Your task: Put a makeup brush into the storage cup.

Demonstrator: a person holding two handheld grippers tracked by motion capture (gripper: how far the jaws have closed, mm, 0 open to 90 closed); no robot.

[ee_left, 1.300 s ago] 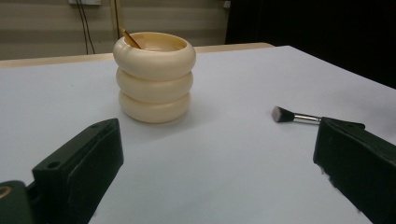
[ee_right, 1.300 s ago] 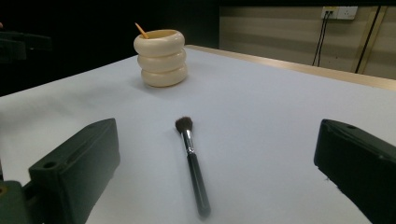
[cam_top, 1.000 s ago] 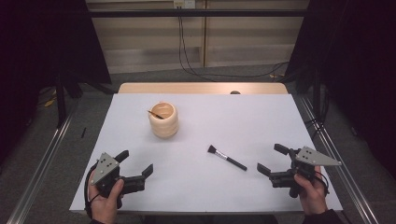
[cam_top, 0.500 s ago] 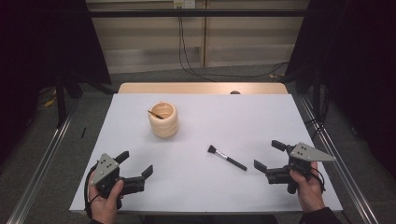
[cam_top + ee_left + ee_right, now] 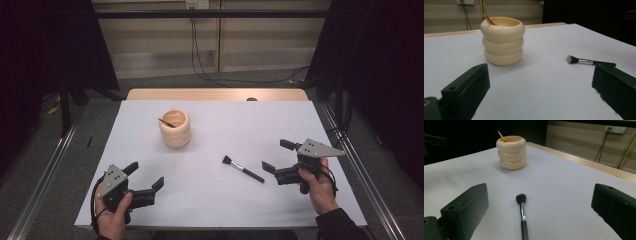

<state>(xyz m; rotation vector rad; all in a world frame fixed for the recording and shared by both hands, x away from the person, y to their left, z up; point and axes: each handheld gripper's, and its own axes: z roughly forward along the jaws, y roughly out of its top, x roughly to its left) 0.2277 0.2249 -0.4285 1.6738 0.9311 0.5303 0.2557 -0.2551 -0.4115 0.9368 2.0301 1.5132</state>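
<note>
Jaws of the right gripper [image 5: 276,157] stand spread wide and empty, aimed at the makeup brush [image 5: 243,169] lying flat on the white table [image 5: 225,210] just at its nine o'clock. The left gripper [image 5: 146,176], also spread, rests at seven o'clock. A cream ribbed pot [image 5: 175,128] stands at eleven.

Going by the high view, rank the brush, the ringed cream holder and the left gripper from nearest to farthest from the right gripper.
1. Brush: lying just left of the right gripper, handle end toward it.
2. Ringed cream holder: farther back and left, upright.
3. Left gripper: across the table, at its near left edge.
</note>
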